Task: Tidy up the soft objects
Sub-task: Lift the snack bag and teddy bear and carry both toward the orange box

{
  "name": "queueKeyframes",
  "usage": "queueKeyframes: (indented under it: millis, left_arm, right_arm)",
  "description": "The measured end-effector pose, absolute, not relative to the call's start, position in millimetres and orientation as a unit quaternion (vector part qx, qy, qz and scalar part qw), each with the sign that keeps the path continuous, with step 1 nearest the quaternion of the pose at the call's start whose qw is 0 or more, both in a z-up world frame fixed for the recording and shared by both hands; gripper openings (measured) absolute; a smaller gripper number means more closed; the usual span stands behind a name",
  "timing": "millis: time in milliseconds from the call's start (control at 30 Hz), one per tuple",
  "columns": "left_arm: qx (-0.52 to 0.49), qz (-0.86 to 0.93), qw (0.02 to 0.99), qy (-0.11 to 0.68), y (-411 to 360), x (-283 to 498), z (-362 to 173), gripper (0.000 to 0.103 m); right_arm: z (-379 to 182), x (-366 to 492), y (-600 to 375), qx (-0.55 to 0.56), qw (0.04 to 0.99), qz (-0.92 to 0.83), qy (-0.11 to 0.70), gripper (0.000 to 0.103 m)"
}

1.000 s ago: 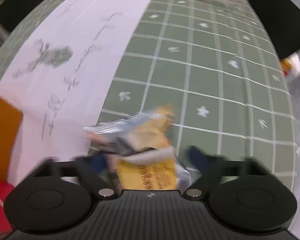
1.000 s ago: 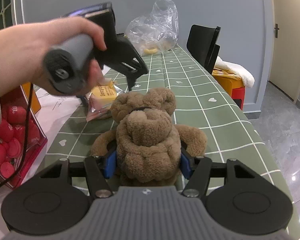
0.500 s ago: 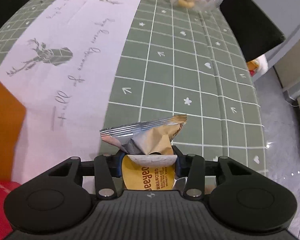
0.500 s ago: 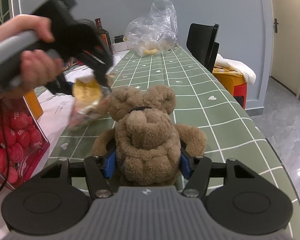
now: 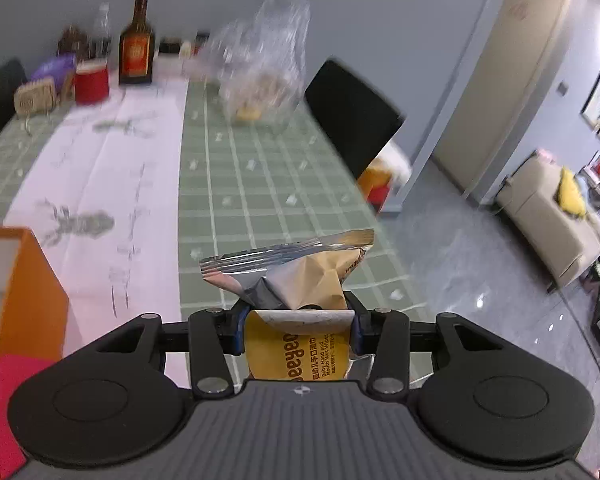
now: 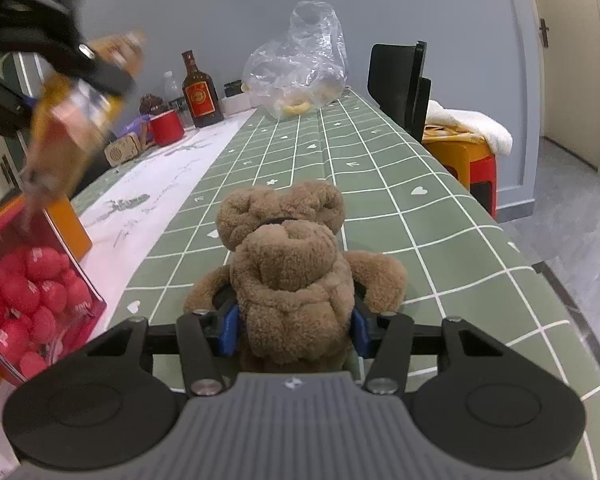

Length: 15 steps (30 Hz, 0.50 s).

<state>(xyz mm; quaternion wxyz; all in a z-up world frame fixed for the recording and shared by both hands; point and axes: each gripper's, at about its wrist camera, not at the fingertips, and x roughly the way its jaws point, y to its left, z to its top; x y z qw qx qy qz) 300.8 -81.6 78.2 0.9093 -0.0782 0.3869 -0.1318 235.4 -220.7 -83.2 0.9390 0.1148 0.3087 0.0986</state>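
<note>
My left gripper [image 5: 298, 320] is shut on a yellow wet-wipes pack [image 5: 300, 348], whose crumpled silver end [image 5: 288, 256] sticks out ahead, held in the air above the green checked tablecloth [image 5: 260, 184]. In the right wrist view, the left gripper [image 6: 80, 68] and the blurred wet-wipes pack [image 6: 72, 120] hang high at the upper left. A brown teddy bear [image 6: 288, 264] sits on the tablecloth [image 6: 380, 200]. My right gripper [image 6: 294, 330] has its jaws closing on the bear's body, and the blue pads [image 6: 228, 330] touch the fur.
A clear red box [image 6: 92, 304] with several red soft balls stands at the left, an orange box [image 6: 70, 224] behind it. Far down the table are a plastic bag [image 6: 300, 68], a brown bottle [image 6: 198, 92] and a red cup [image 6: 166, 128]. A black chair [image 6: 398, 80] and a stool [image 6: 468, 160] stand at the right.
The left gripper closed on the wipes pack and lifted it off the table, up and to the left. The right gripper's jaws narrowed on the bear, which stayed put.
</note>
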Motion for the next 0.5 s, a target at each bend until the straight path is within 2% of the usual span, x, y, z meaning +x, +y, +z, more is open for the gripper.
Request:
queueKeyframes:
  millis: [233, 500]
  left_arm:
    - [-0.078, -0.133, 0.934, 0.321, -65, 259, 116, 0.051]
    - [-0.05, -0.088, 0.959, 0.266, -21, 205, 147, 0.051]
  right_arm:
    - [-83, 235, -225, 0.137, 0.936, 0.104, 0.307, 0.051]
    - [-81, 231, -214, 0.093, 0.942, 0.087, 0.31, 0.046]
